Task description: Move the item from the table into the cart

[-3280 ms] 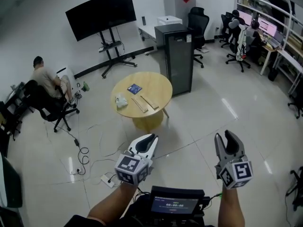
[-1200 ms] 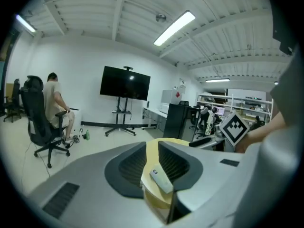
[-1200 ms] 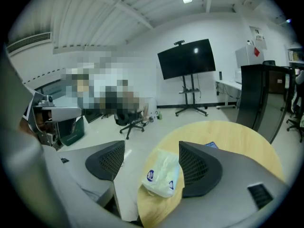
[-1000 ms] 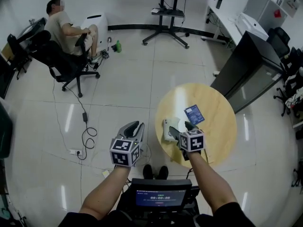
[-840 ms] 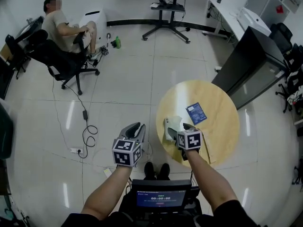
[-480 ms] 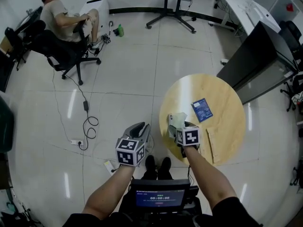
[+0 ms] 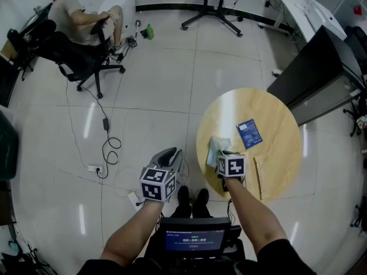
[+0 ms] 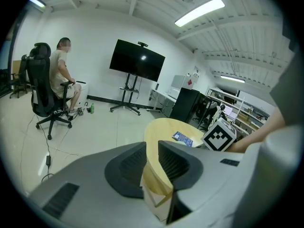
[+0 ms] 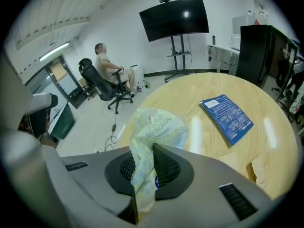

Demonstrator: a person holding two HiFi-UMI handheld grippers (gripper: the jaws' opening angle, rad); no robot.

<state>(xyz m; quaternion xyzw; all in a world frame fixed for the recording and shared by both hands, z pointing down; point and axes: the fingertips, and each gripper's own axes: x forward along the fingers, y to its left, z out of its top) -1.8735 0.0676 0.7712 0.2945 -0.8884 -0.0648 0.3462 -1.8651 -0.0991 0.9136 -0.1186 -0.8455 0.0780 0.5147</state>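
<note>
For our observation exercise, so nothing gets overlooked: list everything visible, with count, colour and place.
Table: one, light wood, round, in front.
Tissue packet: one, pale green-white, table's near edge.
Booklet: one, blue, flat on table.
Wooden strips: apparently two, pale, table's near right.
Cabinet: one, black, beside table.
Television: one, black, on stand.
Seated person: one, far left, on black chair.
Cables: several, black, on floor.
Bottle: one, green, floor near chair.
Left gripper: one, grey, jaws apart, empty.
Right gripper: one, grey, just closed on tissue packet.

Right gripper point(image 9: 141, 169) just closed on tissue pack point(image 9: 156, 126).
</note>
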